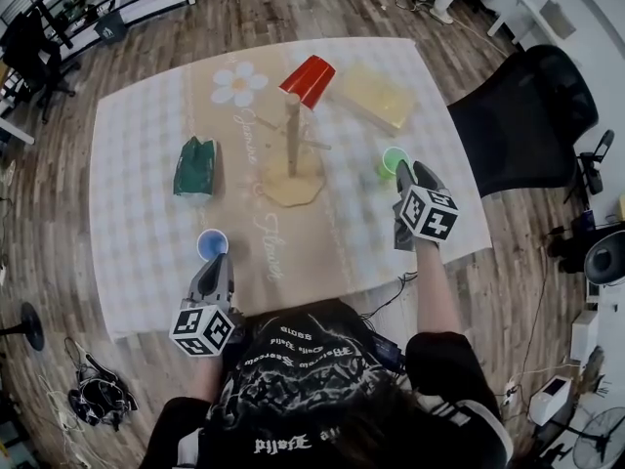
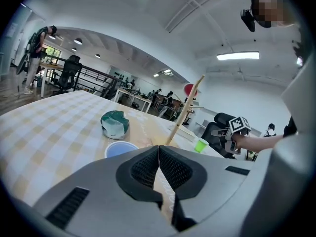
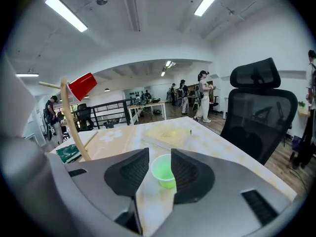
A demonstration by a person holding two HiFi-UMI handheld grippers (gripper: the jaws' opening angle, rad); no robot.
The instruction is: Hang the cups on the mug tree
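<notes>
On the checked table [image 1: 137, 223], right tool [image 1: 411, 171] gapes before green cup [image 3: 164, 171]; left tool [image 2: 159, 149] closed

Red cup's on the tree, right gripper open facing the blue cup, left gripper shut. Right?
No: the right gripper faces the green cup, per the right gripper view. Red cup on the mug tree, left gripper shut: both correct.
</notes>
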